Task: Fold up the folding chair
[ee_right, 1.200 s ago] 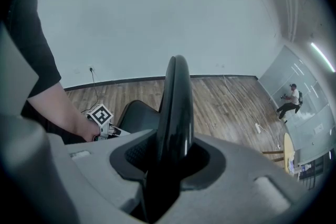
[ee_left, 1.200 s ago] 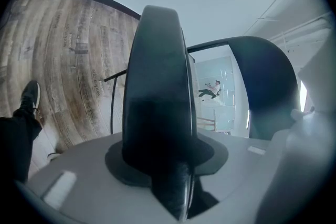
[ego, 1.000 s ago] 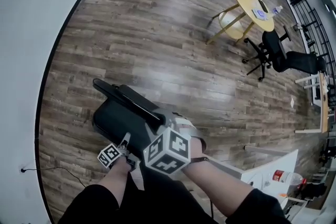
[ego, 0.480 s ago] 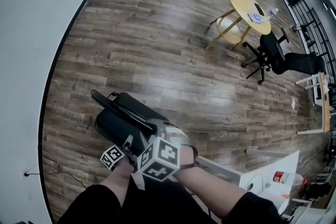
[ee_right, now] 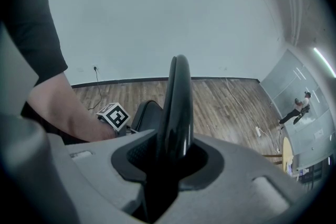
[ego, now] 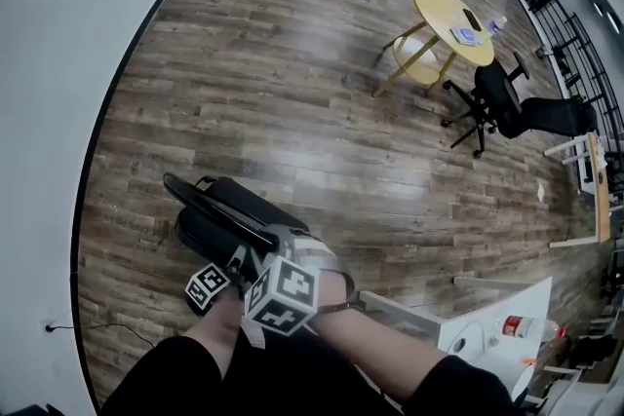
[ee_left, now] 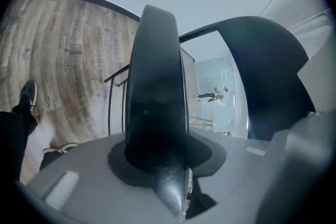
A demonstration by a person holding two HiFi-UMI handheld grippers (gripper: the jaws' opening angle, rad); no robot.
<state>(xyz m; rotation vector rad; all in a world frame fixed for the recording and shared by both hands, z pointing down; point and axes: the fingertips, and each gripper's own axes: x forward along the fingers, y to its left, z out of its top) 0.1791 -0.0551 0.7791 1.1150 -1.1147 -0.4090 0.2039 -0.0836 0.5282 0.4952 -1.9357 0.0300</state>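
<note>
The folding chair (ego: 219,209) is smooth, glossy black; the floor (ego: 292,83) is grained wood planks, faintly shiny.

Light is bright, even and cool, falling from overhead. In the head view a soft white glare sits on the wooden floor (ego: 292,151) at mid-frame. The black folding chair (ego: 210,209) at lower left loses nearly all detail in its own darkness. Strong wide-angle bending curves the planks and bows the pale wall (ego: 58,34) along the left edge. Both gripper views sit inside a round black vignette with dark corners. In each, the near jaw looms large, soft and out of focus, with a dull sheen. The glass wall (ee_left: 215,86) at centre right of the left gripper view washes out pale. A strip light (ee_right: 321,62) glows at the right gripper view's right edge.
</note>
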